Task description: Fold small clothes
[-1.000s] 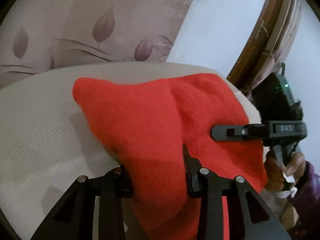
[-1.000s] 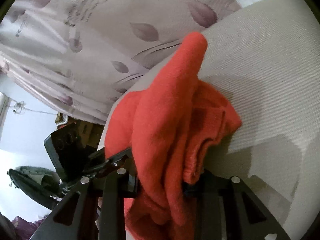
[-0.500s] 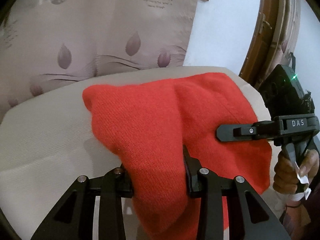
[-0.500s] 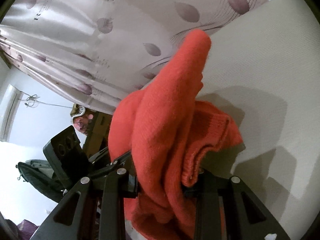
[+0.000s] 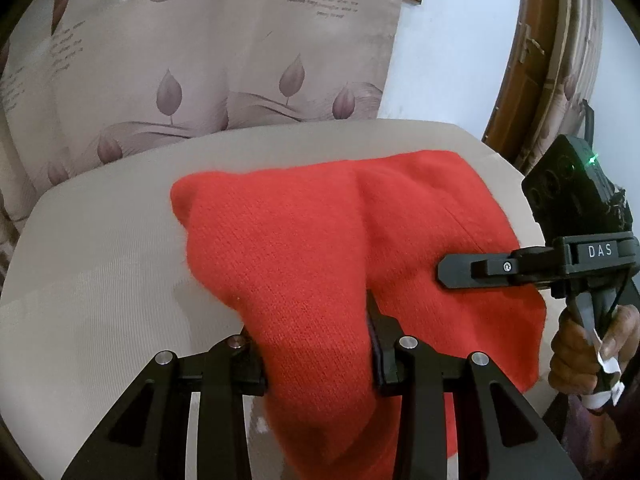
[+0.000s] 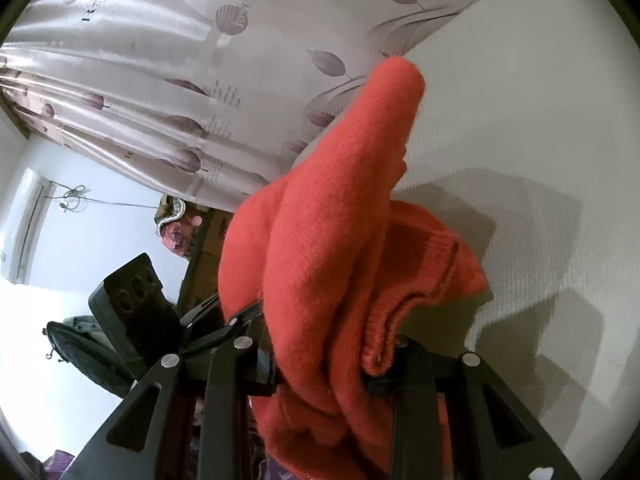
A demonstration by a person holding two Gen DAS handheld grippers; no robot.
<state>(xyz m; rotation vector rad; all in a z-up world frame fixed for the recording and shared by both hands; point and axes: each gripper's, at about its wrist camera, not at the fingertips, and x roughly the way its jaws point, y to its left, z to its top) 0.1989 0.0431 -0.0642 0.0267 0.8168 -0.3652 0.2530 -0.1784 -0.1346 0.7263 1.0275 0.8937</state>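
A red knitted garment (image 5: 320, 248) is held up over a beige table (image 5: 100, 280). My left gripper (image 5: 316, 344) is shut on its near edge, with cloth bunched between the fingers. My right gripper (image 6: 328, 360) is shut on another part of the same garment (image 6: 340, 220), which rises in a peak above the jaws, with a ribbed hem (image 6: 420, 288) folded to the right. In the left wrist view the right gripper (image 5: 480, 272) reaches in from the right against the cloth. In the right wrist view the left gripper's body (image 6: 132, 304) shows at lower left.
A curtain with leaf prints (image 5: 200, 60) hangs behind the table. A brown wooden door frame (image 5: 532, 60) stands at the right. A white wall (image 6: 60, 240) and a dark object (image 6: 80, 344) are at the left in the right wrist view.
Both grippers have risen with the garment. More of the curtain and wall shows, and the table has dropped lower in view. The grips have not changed.
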